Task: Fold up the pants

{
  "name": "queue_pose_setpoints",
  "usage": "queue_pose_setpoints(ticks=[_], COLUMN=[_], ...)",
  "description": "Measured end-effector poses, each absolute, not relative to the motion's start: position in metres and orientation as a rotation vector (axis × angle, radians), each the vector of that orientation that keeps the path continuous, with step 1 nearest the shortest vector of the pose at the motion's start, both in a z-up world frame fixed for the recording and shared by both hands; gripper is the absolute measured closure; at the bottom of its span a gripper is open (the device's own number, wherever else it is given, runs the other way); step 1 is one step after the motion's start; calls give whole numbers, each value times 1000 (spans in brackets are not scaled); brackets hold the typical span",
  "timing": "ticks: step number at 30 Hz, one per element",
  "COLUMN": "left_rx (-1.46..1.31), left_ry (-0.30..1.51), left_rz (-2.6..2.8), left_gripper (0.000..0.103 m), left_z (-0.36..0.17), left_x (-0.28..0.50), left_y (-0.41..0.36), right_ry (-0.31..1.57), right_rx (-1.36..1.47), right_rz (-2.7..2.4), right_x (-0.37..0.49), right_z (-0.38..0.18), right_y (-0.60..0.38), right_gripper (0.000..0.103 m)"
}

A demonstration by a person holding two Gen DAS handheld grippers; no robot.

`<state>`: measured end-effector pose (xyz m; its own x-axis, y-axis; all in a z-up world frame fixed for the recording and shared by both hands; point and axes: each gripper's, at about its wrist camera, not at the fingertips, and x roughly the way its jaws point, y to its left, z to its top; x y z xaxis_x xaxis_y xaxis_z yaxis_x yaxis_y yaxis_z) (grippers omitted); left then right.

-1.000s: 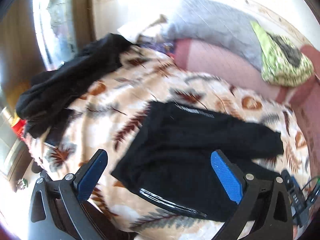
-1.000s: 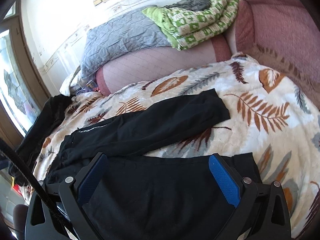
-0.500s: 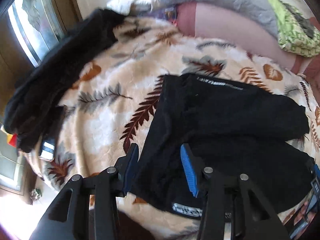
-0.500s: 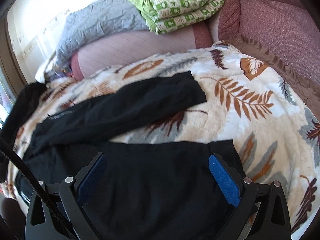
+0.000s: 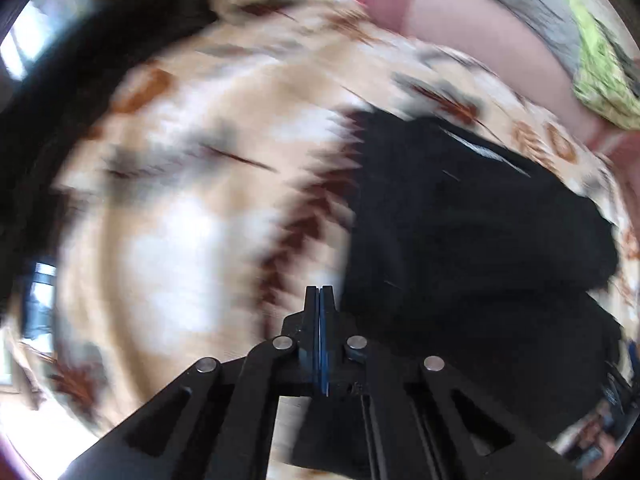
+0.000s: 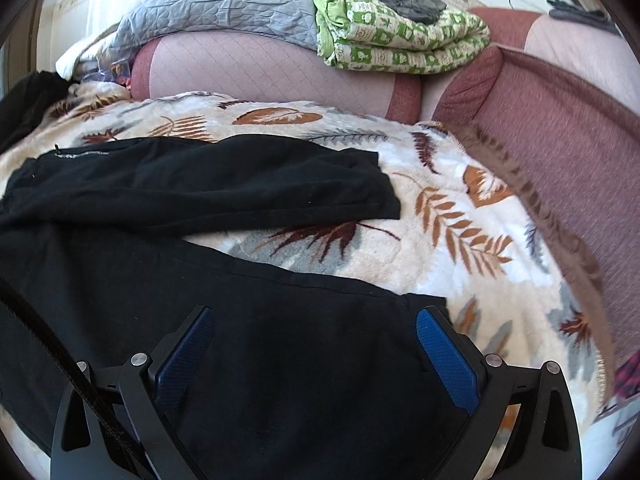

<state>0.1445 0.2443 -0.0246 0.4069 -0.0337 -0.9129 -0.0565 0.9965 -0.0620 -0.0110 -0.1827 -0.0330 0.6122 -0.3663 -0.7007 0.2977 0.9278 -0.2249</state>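
Two black hand-held grippers with blue pads work over a pair of black cotton pants (image 6: pixel 192 200) spread on a cream fleece blanket printed with brown and grey leaves (image 6: pixel 460 216), which covers a pink quilted sofa (image 6: pixel 256 76). Going from the left, a heap of other black clothing (image 5: pixel 60 92) lies at the blanket's far left edge, badly blurred in the left wrist view. Next comes the left gripper (image 5: pixel 319 292), its jaws pressed flat together after closing within the last moment; no cloth shows between the pads, and their tips sit over the blanket just beside the left edge of the pants. The pants lie across the middle of the blanket, one leg stretched toward the right along the far side and the other leg nearer, the two spread apart with a wedge of blanket between them. The right gripper (image 6: pixel 316 344) hovers above the near leg with its jaws wide apart, close to that leg's hem, gripping nothing. Behind, a grey quilted cover (image 6: pixel 224 0) drapes the sofa back, and a folded green and white patterned quilt (image 6: pixel 400 40) rests to its right.
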Motion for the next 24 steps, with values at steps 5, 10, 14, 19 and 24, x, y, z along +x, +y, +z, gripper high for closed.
queue_pose_setpoints(ticks=[5,10,14,19,24], left_rx=[-179,-91,-43,-26,-46], left_ry=[1186,1069,979,976,995], left_rz=[50,-3,-70,-159,-161], left_gripper=[103,73,48,44,44], left_z=[-24,20,45,53,52], left_x=[153,143,132,124,127], left_y=[293,268,229,179,166], right_ry=[844,846,830,839,910], right_rx=[-148,-181,-186,-180,-135], right_rz=[-445,-442,-428,-491,-394], right_x=[-16,-20,-25,-32,-56], right_z=[-34,-30,-26,-23,11], right_y=[-177,-167,-161,-161,-105], right_gripper=[1,1,1,5,5])
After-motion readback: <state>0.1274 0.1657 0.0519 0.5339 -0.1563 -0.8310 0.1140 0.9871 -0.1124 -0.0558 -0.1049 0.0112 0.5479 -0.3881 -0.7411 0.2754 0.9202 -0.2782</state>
